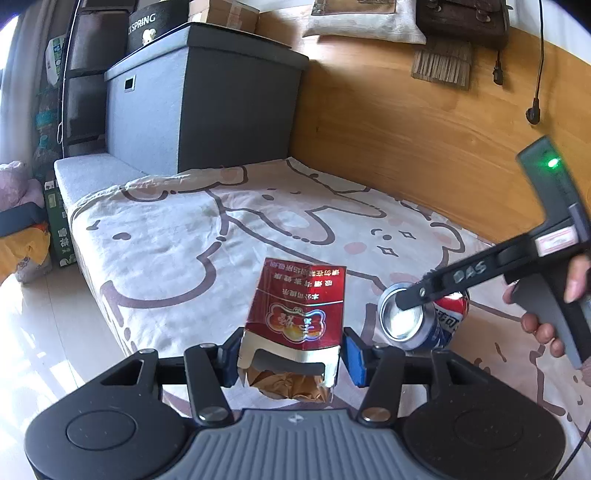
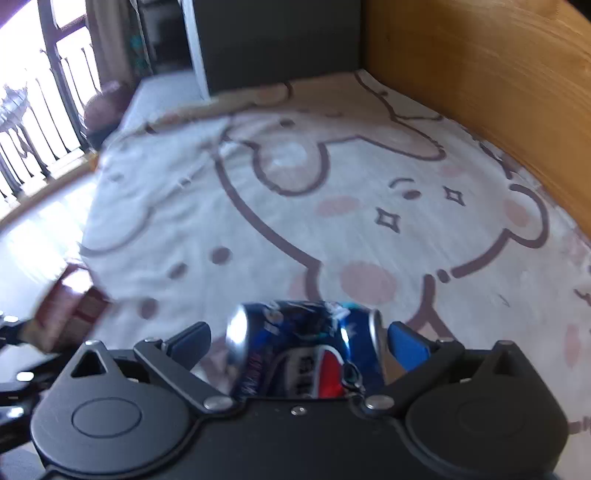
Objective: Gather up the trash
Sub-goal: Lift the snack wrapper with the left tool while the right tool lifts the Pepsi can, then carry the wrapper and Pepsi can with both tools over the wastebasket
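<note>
1. Far to the left, in the left wrist view, a green box [image 1: 59, 225] stands on the pale floor [image 1: 48, 325] next to the bed.
2. A tall gray cabinet [image 1: 207, 103] stands at the far end of the bed, and a black box with the word SPRING [image 1: 151, 27] sits on top of it.
3. The bed has a white blanket [image 1: 184, 236] with big brown cartoon bears drawn on it.
4. The left gripper [image 1: 291, 356] is low in the middle of its own view. Its two blue pads are partly closed and press on both sides of a red cigarette pack [image 1: 297, 314]. The pack is torn open at the near end, with gold paper showing inside. It is held just above the near edge of the blanket.
5. To the right of the pack, a blue Pepsi can [image 1: 424, 317] lies on its side over the blanket.
6. The right gripper [image 2: 299, 341] has the can [image 2: 303, 350] between its fingers, one at each end. The can looks dented. The picture is blurry, so I cannot tell if the blue pads [image 2: 406, 345] are touching it.
7. A wooden bed board [image 1: 406, 122] runs along the right side of the bed.
</note>
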`<move>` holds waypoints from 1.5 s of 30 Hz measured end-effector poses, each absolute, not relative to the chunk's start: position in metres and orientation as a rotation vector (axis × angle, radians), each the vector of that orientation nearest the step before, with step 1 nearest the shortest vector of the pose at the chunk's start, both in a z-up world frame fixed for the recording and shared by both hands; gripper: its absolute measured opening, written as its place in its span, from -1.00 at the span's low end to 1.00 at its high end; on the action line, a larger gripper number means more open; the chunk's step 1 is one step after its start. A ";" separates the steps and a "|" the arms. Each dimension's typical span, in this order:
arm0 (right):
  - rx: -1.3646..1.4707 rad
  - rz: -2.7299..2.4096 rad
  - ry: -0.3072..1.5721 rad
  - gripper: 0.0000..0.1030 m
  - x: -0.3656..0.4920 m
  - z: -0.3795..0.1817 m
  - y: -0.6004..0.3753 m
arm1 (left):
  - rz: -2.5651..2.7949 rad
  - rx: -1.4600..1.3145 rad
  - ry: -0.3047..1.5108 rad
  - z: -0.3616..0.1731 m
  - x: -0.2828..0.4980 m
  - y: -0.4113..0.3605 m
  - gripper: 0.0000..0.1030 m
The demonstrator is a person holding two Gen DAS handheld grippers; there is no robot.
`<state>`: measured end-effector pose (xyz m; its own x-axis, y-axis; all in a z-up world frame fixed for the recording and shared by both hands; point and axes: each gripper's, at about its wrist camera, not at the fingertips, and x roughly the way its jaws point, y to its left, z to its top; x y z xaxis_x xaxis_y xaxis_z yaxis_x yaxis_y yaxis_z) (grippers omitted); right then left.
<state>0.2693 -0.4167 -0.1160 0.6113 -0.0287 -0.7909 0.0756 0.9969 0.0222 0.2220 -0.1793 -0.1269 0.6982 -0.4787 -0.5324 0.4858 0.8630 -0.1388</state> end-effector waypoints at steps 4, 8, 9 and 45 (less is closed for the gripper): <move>0.054 -0.081 0.943 0.76 0.272 -0.122 -0.417 | -0.533 -0.012 0.579 -0.125 0.221 -0.169 0.05; 0.040 -0.085 0.914 0.70 0.265 -0.116 -0.415 | -0.518 -0.041 0.571 -0.123 0.220 -0.157 0.05; 0.039 -0.086 0.902 0.69 0.264 -0.113 -0.414 | -0.512 -0.050 0.570 -0.123 0.220 -0.153 0.05; 0.088 0.231 0.775 0.63 0.258 -0.114 -0.169 | -0.163 -0.178 0.648 -0.147 0.209 0.051 0.05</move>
